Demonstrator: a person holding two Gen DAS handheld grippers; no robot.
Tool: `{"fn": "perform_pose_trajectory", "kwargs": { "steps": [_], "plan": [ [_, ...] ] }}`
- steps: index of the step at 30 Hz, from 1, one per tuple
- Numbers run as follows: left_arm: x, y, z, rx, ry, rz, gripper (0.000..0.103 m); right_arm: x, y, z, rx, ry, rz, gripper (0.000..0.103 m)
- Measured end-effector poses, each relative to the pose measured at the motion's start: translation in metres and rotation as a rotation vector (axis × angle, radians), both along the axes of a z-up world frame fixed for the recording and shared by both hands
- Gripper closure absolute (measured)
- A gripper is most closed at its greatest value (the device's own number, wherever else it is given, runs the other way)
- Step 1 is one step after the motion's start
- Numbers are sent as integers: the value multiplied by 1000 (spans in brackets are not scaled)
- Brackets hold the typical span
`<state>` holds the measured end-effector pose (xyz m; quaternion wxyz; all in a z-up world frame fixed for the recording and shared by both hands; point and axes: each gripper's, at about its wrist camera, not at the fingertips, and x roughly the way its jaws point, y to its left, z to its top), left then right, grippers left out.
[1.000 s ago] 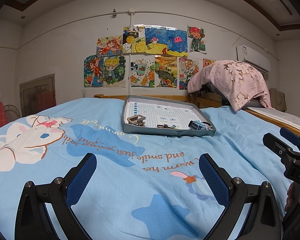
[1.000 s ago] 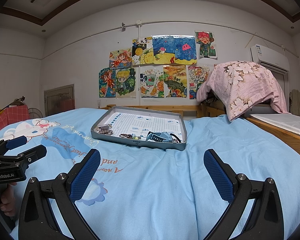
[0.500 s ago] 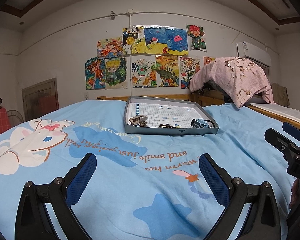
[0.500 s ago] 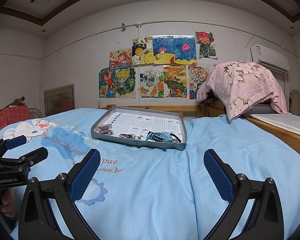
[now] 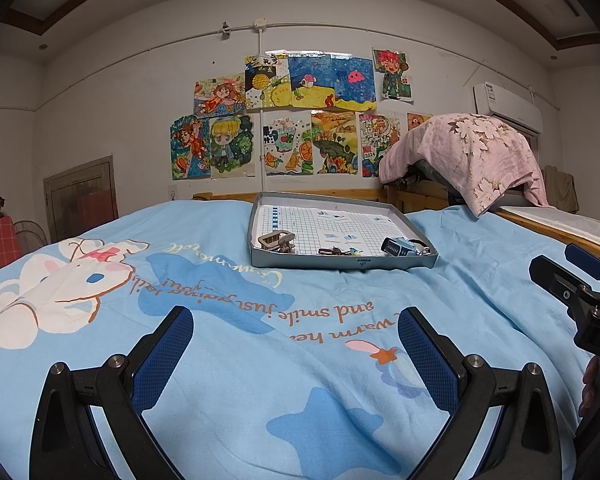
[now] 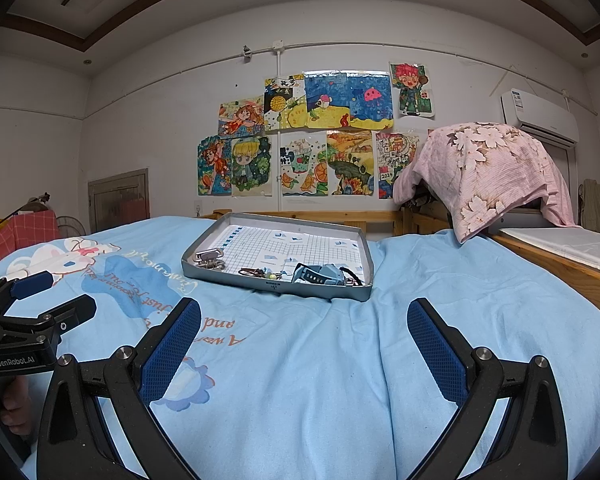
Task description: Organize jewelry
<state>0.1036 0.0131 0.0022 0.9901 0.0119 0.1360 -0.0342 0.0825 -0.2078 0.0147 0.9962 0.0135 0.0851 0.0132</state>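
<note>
Two claws hang wide open and empty over the near part of the bed point(image 5: 227, 360): the left claw point(image 5: 293, 344) above the printed lettering and star, the right claw point(image 6: 304, 336) beside it over plain blue sheet. Farther on, toward the bed's far edge, lies a shallow grey tray point(image 6: 259, 282). Along its near wall sit metal clips point(image 6: 208, 259) at the left corner, a small beaded piece point(image 6: 259, 273) mid-wall, and a blue-grey watch point(image 6: 320, 274) toward the right.

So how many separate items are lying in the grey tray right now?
3 that I can make out: a silver metal clasp piece at the near left corner, a small dark beaded bracelet along the near edge, a blue watch near right. Smaller bits may be hidden.
</note>
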Motion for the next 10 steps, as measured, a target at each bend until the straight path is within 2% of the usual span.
{"fn": "perform_pose_trajectory", "kwargs": {
  "steps": [10],
  "plan": [
    [-1, -3, 0, 1, 0, 0, 0, 0, 0, 0, 0, 0, 0, 2]
  ]
}}
